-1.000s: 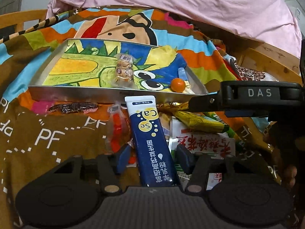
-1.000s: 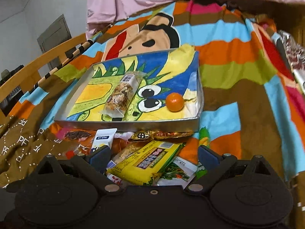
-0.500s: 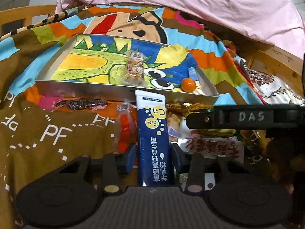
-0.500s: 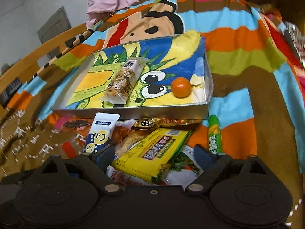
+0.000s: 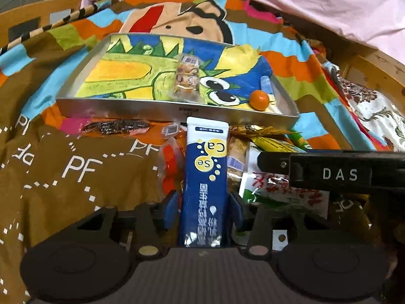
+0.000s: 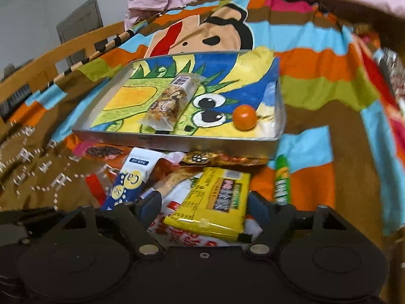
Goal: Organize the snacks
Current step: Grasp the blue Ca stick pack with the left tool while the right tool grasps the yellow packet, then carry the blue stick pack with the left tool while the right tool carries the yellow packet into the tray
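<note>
A metal tray [image 5: 174, 107] with a dragon drawing holds a nut bar [image 5: 186, 77] and a small orange [image 5: 259, 99]. In front of it lies a heap of snack packets. My left gripper [image 5: 203, 209] straddles a blue Ca/Se packet [image 5: 205, 177]; its jaws are opening and the pads stand just off the packet's sides. My right gripper [image 6: 205, 209] is closed on a yellow packet [image 6: 215, 202] atop the heap, pads against its edges. The blue packet [image 6: 133, 179] lies to its left. The right gripper's black body [image 5: 336, 174] crosses the left wrist view.
The tray [image 6: 174, 141] and snacks rest on a patterned bedspread [image 5: 76, 167]. A green stick packet [image 6: 282, 179], a gold wrapper [image 6: 222, 159] and a dark snack strip [image 5: 116, 126] lie loose by the tray. A pink quilt [image 5: 278, 2] and a wooden bed rail [image 6: 76, 48] bound the far side.
The left jaws closed in on the blue packet, then eased off slightly. The right jaws narrowed around the yellow packet, which now lies squarer between them. Both hands barely shifted.
</note>
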Tool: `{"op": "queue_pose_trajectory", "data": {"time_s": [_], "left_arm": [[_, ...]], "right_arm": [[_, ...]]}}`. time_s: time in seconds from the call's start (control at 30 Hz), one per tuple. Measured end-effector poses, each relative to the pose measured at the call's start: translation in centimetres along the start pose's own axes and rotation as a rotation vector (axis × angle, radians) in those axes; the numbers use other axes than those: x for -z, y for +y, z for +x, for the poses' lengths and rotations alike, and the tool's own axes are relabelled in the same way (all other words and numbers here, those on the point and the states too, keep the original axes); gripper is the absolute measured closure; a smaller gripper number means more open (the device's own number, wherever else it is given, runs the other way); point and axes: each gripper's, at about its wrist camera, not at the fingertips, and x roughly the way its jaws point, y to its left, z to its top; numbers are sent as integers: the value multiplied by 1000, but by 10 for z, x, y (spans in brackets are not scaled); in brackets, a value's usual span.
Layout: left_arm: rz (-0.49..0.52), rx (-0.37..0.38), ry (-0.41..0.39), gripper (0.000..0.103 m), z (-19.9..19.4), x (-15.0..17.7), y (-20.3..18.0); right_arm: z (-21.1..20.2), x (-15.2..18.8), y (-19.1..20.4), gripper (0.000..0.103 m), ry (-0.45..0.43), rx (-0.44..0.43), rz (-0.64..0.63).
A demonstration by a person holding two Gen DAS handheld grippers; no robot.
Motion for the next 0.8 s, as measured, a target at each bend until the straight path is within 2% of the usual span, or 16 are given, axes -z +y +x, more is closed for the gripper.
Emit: {"op": "queue_pose_trajectory", "data": {"time_s": [0.13,0.2,0.23,0.27,0.4,0.63,0.8], "left_arm": [[-43,14,2,53,0,-1,7],[-18,0,5,61,-2,1,4],[-8,-7,8,62,-4,2,2],[-1,-16,10,63,-6,3,0],[-5,-26,24,65,-16,6,-3],[19,0,130,66,-25,5,-10],[-15,11,144,67,-40,0,-8]], "right_arm": [[1,0,-2,34,-7,15,1],[0,-1,-5,39,-5,14,25],[-1,-1,-6,47,-6,13,32],[-3,-2,-7,50,-5,9,42],[-11,-1,-8,51,4,8,49],[-29,6,5,51,-7,33,-53],[-49,9,13,51,-50,45,-103]]}}
